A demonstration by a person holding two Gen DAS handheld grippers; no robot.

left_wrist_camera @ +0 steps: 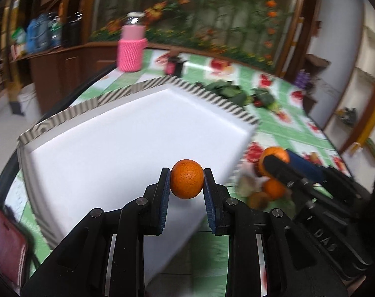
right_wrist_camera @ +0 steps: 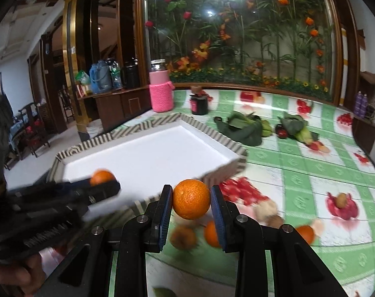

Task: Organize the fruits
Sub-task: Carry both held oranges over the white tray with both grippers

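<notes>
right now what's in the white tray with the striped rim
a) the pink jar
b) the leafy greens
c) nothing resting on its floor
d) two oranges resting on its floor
c: the white tray shows a bare floor; each claw, left claw and right claw, grips an orange in the air, and the leafy greens and pink jar sit on the tablecloth outside it.

Occluded, cropped and blurred areas

Loose fruits (right_wrist_camera: 182,237) beneath the right gripper (right_wrist_camera: 191,204) are motion-blurred; type cannot be determined beyond orange and brown colouring. The orange (left_wrist_camera: 274,154) in that gripper is partly hidden by its fingers in the left wrist view. The white tray (left_wrist_camera: 113,148) near corner is occluded by the left gripper (left_wrist_camera: 187,182). The red-brown object (left_wrist_camera: 6,245) is cut off at the frame edge.
</notes>
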